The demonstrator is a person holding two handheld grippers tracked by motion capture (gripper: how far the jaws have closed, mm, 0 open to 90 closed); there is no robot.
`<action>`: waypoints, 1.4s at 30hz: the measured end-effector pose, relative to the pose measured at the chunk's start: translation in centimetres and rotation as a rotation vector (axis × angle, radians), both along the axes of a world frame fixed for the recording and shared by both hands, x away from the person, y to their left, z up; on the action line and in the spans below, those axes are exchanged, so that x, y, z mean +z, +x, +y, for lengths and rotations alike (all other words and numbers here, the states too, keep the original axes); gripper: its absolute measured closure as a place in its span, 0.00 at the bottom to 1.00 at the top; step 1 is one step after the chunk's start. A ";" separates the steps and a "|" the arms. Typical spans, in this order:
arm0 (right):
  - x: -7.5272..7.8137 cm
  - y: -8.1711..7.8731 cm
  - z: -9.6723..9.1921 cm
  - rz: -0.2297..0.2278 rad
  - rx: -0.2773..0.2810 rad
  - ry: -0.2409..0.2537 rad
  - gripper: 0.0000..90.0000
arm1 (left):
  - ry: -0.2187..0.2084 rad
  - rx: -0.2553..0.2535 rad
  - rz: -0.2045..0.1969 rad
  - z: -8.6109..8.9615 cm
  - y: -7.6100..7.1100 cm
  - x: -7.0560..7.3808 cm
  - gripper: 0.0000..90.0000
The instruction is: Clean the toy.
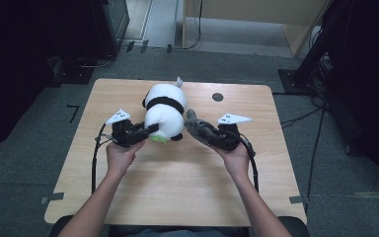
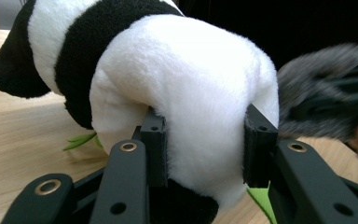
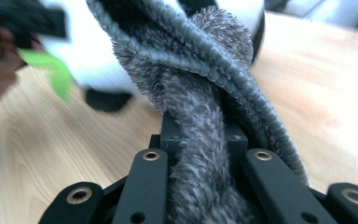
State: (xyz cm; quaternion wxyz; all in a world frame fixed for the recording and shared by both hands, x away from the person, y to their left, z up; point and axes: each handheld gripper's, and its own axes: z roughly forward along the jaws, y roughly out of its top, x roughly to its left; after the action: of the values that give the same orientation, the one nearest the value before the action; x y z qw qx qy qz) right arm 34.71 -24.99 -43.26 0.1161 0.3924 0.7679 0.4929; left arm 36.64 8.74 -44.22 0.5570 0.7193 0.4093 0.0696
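Note:
A white and black plush panda lies on the wooden table, near its middle. My left gripper comes at it from the left and is shut on its white body, which bulges between the two pads. A green leaf pokes out from under the toy. To the panda's right my right gripper is shut on a grey fuzzy cloth, a twisted fold of which is squeezed between the jaws and rises above them.
A small dark round mark sits on the table's far right part. Beyond the table are dark stands and cables on a grey floor. Bare wood lies in front of both hands.

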 end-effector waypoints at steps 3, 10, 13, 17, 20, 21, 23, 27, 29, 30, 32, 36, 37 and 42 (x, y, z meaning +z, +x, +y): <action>1.3 -0.7 0.7 -0.043 0.018 0.018 0.86 | 0.008 -0.009 0.001 -0.8 -0.2 -0.1 0.68; 2.7 -2.0 3.0 -0.082 0.085 0.013 0.86 | 0.000 -0.025 -0.024 -2.1 -0.9 0.2 0.68; 2.6 -2.3 3.8 -0.078 0.103 0.010 0.86 | -0.016 -0.023 -0.014 -2.1 -1.0 0.4 0.68; 2.2 -2.6 4.9 -0.075 0.128 -0.012 0.86 | -0.011 -0.013 -0.013 -2.1 -0.9 0.4 0.68; 1.6 -2.8 5.8 -0.063 0.164 -0.020 0.86 | -0.007 -0.004 -0.008 -2.1 -0.9 0.3 0.68; 1.4 -2.9 6.2 -0.060 0.177 -0.028 0.86 | -0.007 -0.003 -0.007 -2.1 -0.9 0.3 0.68; 1.1 -3.2 7.1 -0.064 0.200 -0.062 0.86 | -0.010 -0.003 -0.007 -2.2 -0.9 0.4 0.68; 0.3 -3.5 8.1 -0.079 0.233 -0.098 0.86 | -0.017 0.000 -0.010 -2.0 -1.0 0.6 0.68; -0.1 -3.4 8.1 -0.080 0.243 -0.106 0.86 | -0.020 0.005 -0.005 -1.8 -0.9 0.7 0.68; -0.3 -3.3 8.1 -0.075 0.244 -0.108 0.86 | -0.017 0.008 -0.007 -1.7 -0.8 0.7 0.67; -0.7 -3.1 7.8 -0.058 0.246 -0.099 0.86 | -0.021 0.015 -0.006 -1.5 -0.7 0.8 0.67; -1.4 -2.5 7.2 -0.045 0.239 -0.117 0.86 | -0.035 0.031 -0.019 -0.7 -0.4 1.1 0.67; -1.6 -2.4 7.0 -0.042 0.235 -0.124 0.86 | -0.043 0.033 -0.021 -0.5 -0.4 1.2 0.67; -2.0 -1.7 5.6 -0.047 0.202 -0.150 0.85 | -0.037 0.037 -0.074 0.6 -0.6 2.1 0.67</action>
State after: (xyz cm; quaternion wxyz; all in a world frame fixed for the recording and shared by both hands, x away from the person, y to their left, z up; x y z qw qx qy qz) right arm 32.99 -19.35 -45.30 0.1131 0.2917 0.8352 0.4523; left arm 36.01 9.30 -42.12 0.5836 0.6981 0.4028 0.0991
